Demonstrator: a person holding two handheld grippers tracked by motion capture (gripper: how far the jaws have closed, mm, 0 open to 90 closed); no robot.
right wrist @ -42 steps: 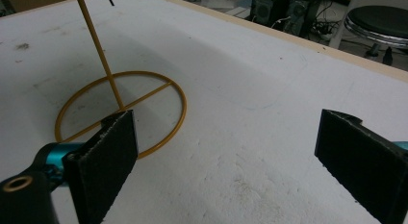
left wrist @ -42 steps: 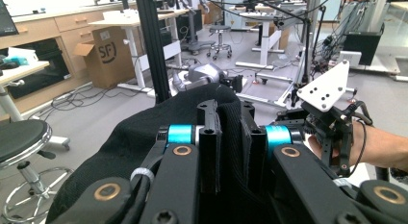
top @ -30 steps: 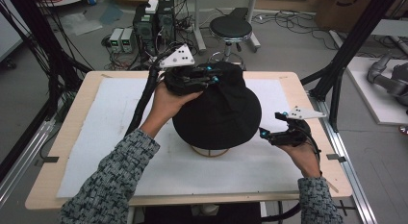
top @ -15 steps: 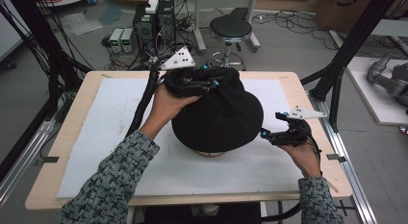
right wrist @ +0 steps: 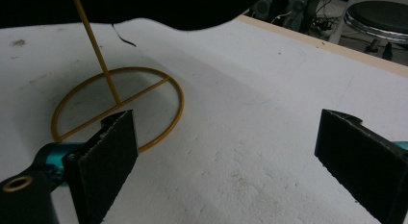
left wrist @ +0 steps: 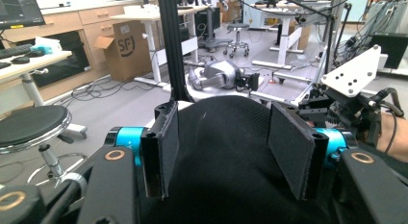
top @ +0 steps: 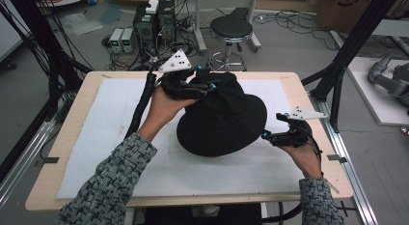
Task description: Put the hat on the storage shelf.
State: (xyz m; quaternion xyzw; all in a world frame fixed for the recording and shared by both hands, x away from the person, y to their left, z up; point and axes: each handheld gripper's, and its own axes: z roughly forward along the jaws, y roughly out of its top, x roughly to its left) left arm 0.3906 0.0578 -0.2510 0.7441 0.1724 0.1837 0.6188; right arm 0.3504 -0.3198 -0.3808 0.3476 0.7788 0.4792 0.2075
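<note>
While perched on thin yellow wire stand (right wrist: 113, 94) over white padded surface (top: 96, 138), black fabric bucket hat (top: 224, 119) could tip (left gripper (top: 205, 85) fingers just parting, crown between them; right gripper (top: 270, 135) released nearby).

High view looks down on the table (top: 72, 186); both gripper views sit close, sharing the black hat (top: 224, 121).

Your hat (top: 222, 121) is matt black cloth, finely woven. The stand (right wrist: 118, 106) under it looks like thin yellow wire, smooth. Your bench (top: 299, 92) shows a pale wood rim; its white mat (top: 96, 138) looks grainy, foam-like. Jaw pads are rough, matt black.
</note>
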